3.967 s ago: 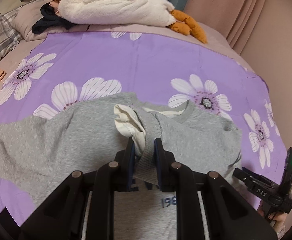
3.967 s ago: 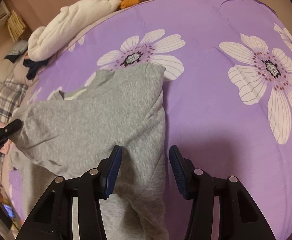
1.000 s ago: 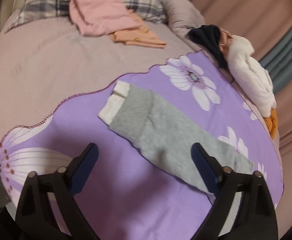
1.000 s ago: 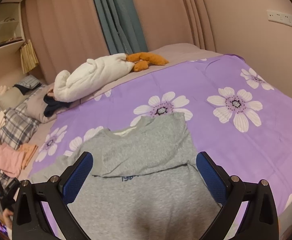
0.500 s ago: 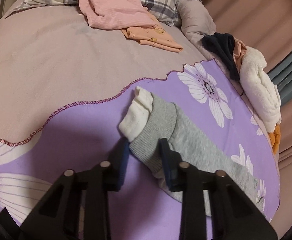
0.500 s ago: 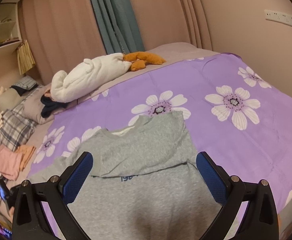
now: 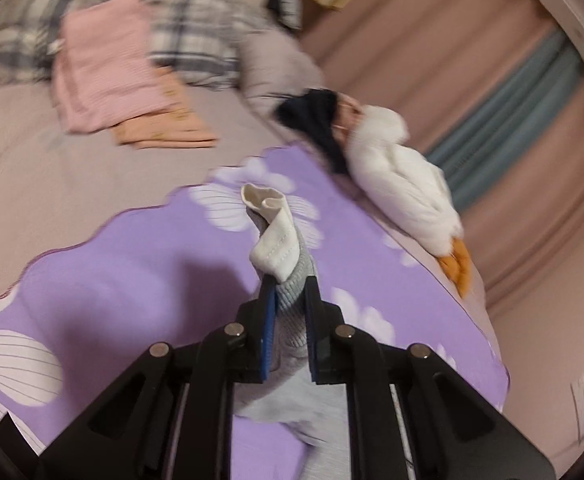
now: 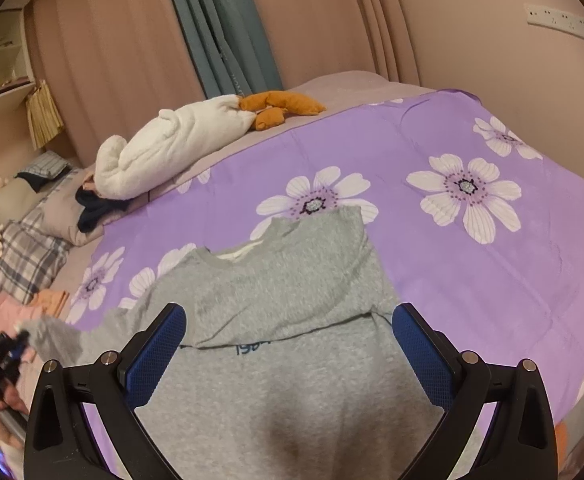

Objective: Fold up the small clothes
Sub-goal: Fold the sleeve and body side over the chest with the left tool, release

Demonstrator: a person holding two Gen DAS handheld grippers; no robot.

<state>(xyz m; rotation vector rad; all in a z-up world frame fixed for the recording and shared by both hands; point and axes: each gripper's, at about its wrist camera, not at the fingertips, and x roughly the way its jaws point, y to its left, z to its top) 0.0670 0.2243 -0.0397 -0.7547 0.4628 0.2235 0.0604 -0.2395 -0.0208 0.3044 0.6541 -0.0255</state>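
With the left gripper pinched only on the ribbed cuff of the grey knit sweatshirt lying on the purple flowered bedspread, toward 12 o'clock of the wide-open, empty right gripper, the sleeve could slip free or drag the folded body askew.

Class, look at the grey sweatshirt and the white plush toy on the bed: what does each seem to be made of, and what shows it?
Grey sweatshirt: probably a cotton-blend knit, matte; heathered fleck and ribbed cuff suggest it.
White plush toy: seemingly synthetic fleece, soft and fuzzy; its surface looks nappy and padded.
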